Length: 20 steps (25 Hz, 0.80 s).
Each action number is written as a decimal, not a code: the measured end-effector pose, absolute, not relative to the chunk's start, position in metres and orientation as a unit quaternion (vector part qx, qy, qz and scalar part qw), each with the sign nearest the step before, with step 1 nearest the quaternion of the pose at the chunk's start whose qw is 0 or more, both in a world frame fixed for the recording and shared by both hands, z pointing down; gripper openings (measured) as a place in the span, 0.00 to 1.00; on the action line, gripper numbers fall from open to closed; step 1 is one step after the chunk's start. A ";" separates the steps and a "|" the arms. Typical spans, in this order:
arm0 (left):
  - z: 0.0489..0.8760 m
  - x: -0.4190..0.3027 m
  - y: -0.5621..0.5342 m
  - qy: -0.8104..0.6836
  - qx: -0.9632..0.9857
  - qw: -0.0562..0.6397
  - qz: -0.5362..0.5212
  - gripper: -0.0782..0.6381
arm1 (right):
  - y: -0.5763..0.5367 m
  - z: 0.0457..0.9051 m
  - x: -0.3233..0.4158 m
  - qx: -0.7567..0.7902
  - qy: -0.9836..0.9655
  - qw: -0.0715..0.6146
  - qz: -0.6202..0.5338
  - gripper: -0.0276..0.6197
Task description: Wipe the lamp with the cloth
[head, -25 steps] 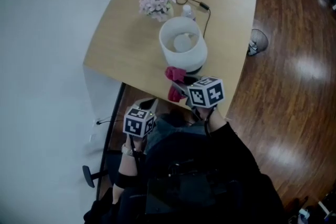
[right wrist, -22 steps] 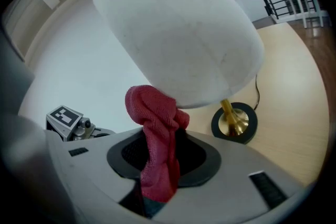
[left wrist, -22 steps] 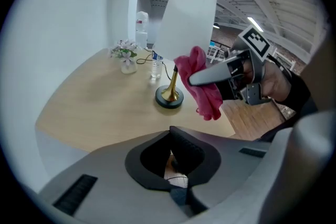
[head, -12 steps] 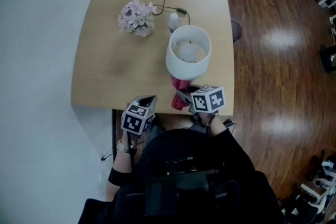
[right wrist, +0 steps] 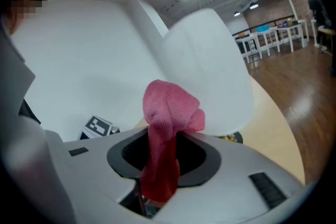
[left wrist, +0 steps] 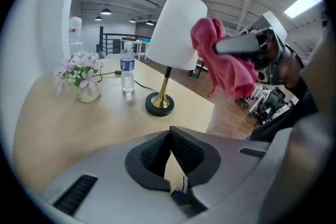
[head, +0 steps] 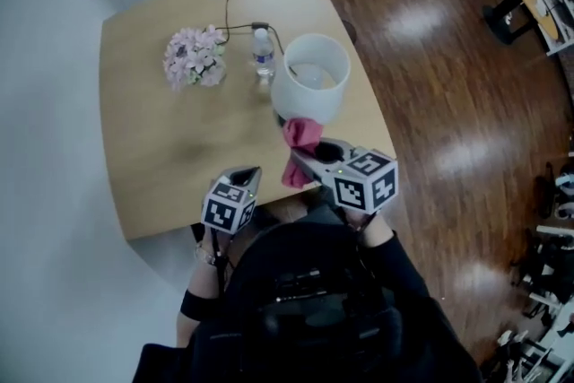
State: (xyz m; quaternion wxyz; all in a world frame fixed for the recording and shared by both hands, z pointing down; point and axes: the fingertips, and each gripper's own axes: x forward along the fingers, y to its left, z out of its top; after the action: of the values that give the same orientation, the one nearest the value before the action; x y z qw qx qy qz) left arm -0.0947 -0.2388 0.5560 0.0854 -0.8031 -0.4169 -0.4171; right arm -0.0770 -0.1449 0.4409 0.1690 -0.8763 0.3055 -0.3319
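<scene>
A lamp with a white shade (head: 309, 87) (left wrist: 176, 31) (right wrist: 210, 78) on a brass stem and black base (left wrist: 159, 104) stands near the right edge of the wooden table (head: 179, 157). My right gripper (head: 300, 159) is shut on a pink cloth (head: 300, 142) (right wrist: 163, 139) (left wrist: 223, 57), which bunches above the jaws right at the near side of the shade. Whether cloth and shade touch I cannot tell. My left gripper (head: 244, 179) (left wrist: 172, 157) hovers over the table's near edge, left of the lamp, shut with nothing between the pads.
A small vase of pink flowers (head: 192, 56) (left wrist: 80, 77) and a clear water bottle (head: 262, 52) (left wrist: 126, 68) stand behind and left of the lamp. The lamp's black cord (head: 229, 18) runs to the far table edge. Wooden floor (head: 448, 121) lies to the right.
The right gripper has lifted the pink cloth from near the lamp's base up to the shade. The left gripper has shifted in over the table edge and rolled. The head view has swung.
</scene>
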 end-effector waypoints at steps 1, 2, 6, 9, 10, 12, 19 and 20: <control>0.553 -0.095 -0.240 -0.425 -0.800 0.088 -0.414 0.11 | -0.146 0.423 -0.072 -0.885 0.300 0.163 -0.316 0.24; 0.550 -0.094 -0.241 -0.432 -0.798 0.090 -0.411 0.11 | -0.147 0.407 -0.066 -0.894 0.294 0.156 -0.300 0.24; 0.546 -0.091 -0.250 -0.448 -0.793 0.091 -0.402 0.11 | -0.141 0.363 -0.040 -0.916 0.271 0.141 -0.260 0.24; 0.544 -0.087 -0.256 -0.446 -0.795 0.092 -0.401 0.11 | -0.139 0.366 -0.033 -0.911 0.265 0.168 -0.267 0.24; 0.543 -0.084 -0.257 -0.444 -0.796 0.093 -0.401 0.11 | -0.139 0.372 -0.033 -0.906 0.267 0.184 -0.272 0.24; 0.540 -0.076 -0.257 -0.441 -0.797 0.097 -0.402 0.11 | -0.140 0.388 -0.035 -0.896 0.269 0.210 -0.282 0.24; 0.546 -0.055 -0.261 -0.428 -0.790 0.116 -0.424 0.11 | -0.137 0.451 -0.036 -0.871 0.265 0.250 -0.330 0.24; 0.547 -0.052 -0.260 -0.424 -0.790 0.114 -0.428 0.11 | -0.138 0.457 -0.037 -0.867 0.267 0.253 -0.336 0.24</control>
State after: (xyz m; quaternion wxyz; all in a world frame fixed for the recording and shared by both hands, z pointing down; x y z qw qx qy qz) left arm -0.0518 -0.2603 0.5472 0.1145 -0.7895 -0.4243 -0.4284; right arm -0.0366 -0.1378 0.4574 0.2533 -0.8670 0.2668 -0.3362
